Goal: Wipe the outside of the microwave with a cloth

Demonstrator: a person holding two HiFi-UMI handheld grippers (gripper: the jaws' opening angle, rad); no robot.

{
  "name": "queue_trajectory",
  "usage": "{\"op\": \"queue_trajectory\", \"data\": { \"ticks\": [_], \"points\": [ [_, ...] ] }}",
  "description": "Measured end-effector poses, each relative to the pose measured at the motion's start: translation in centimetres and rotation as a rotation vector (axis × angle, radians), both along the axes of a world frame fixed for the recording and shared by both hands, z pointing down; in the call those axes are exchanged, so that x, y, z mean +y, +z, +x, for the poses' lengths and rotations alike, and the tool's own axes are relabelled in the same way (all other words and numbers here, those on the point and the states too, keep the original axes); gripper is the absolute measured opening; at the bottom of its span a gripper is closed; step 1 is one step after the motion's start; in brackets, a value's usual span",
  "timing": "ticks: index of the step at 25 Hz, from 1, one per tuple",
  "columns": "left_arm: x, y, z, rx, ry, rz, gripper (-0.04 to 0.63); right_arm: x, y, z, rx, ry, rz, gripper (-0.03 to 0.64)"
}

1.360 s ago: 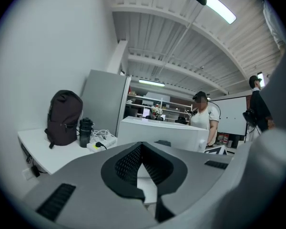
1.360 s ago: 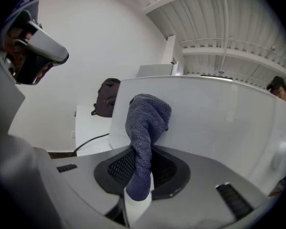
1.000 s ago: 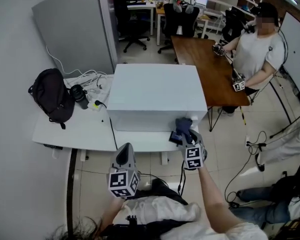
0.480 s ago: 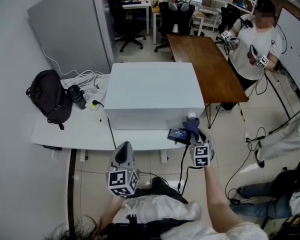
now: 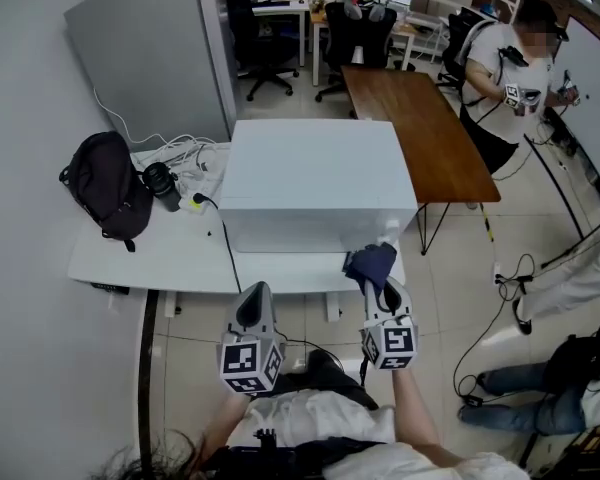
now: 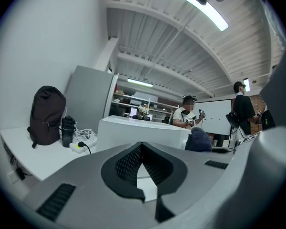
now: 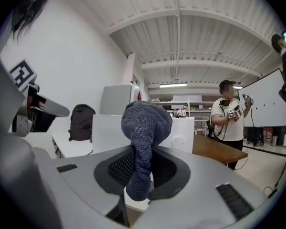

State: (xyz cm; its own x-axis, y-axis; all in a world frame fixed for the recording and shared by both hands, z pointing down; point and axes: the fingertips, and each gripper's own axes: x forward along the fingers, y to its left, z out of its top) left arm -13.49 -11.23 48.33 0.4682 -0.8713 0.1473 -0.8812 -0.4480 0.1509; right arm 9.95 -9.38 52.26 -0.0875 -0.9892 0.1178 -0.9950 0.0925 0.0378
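Note:
The white microwave [image 5: 315, 183] stands on a white table [image 5: 150, 258]. In front of its right front corner is my right gripper [image 5: 378, 286], shut on a dark blue cloth [image 5: 372, 263]. The cloth bunches up above the jaws and hangs at the microwave's lower front edge. In the right gripper view the cloth [image 7: 145, 123] fills the gap of the gripper [image 7: 142, 156], with the microwave [image 7: 107, 130] behind it. My left gripper [image 5: 252, 306] hovers lower left of the microwave's front, off the table. Its jaws [image 6: 141, 149] meet with nothing between them; microwave [image 6: 143, 130] and cloth [image 6: 199, 140] lie ahead.
A black backpack [image 5: 108, 183], a black bottle [image 5: 163, 186] and a power strip with cables [image 5: 192, 173] sit on the table's left part. A grey partition [image 5: 150, 53] stands behind. A brown table [image 5: 420, 133] and a standing person [image 5: 505, 78] are at the right.
My right gripper carried the cloth right along the microwave's front lower edge, then back left and closer to me. The left gripper barely moved. The person at the brown table stood up.

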Motion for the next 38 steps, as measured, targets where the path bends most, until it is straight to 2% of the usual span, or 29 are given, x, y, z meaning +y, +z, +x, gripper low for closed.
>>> {"op": "queue_trajectory", "data": {
  "ticks": [6, 12, 17, 24, 30, 33, 38],
  "points": [
    [3.4, -0.7, 0.1, 0.001, 0.066, 0.02, -0.006, 4.9, -2.5, -2.1, -0.069, 0.029, 0.051, 0.083],
    [6.4, -0.9, 0.4, 0.006, 0.089, 0.031, -0.006, 9.2, -3.5, -2.7, -0.139, 0.041, 0.078, 0.083],
    [9.1, -1.4, -0.4, -0.027, 0.058, 0.058, -0.006, 12.1, -4.7, -2.7, -0.17, 0.026, 0.077, 0.083],
    [13.7, -2.2, 0.6, -0.023, -0.001, 0.068, -0.006, 15.6, -5.9, -2.1, -0.185, -0.043, 0.098, 0.083],
    [18.3, -2.9, 2.5, -0.022, 0.005, 0.084, -0.006, 18.2, -5.7, -2.2, -0.202, -0.093, 0.096, 0.083],
    [19.9, -3.2, 2.2, -0.047, 0.002, 0.096, -0.006, 19.2, -5.6, -3.3, -0.211, -0.112, 0.093, 0.083],
    [20.9, -2.2, 1.5, -0.05, 0.006, 0.069, -0.006, 21.3, -5.6, -5.5, -0.215, -0.135, 0.089, 0.083]
  ]
}}
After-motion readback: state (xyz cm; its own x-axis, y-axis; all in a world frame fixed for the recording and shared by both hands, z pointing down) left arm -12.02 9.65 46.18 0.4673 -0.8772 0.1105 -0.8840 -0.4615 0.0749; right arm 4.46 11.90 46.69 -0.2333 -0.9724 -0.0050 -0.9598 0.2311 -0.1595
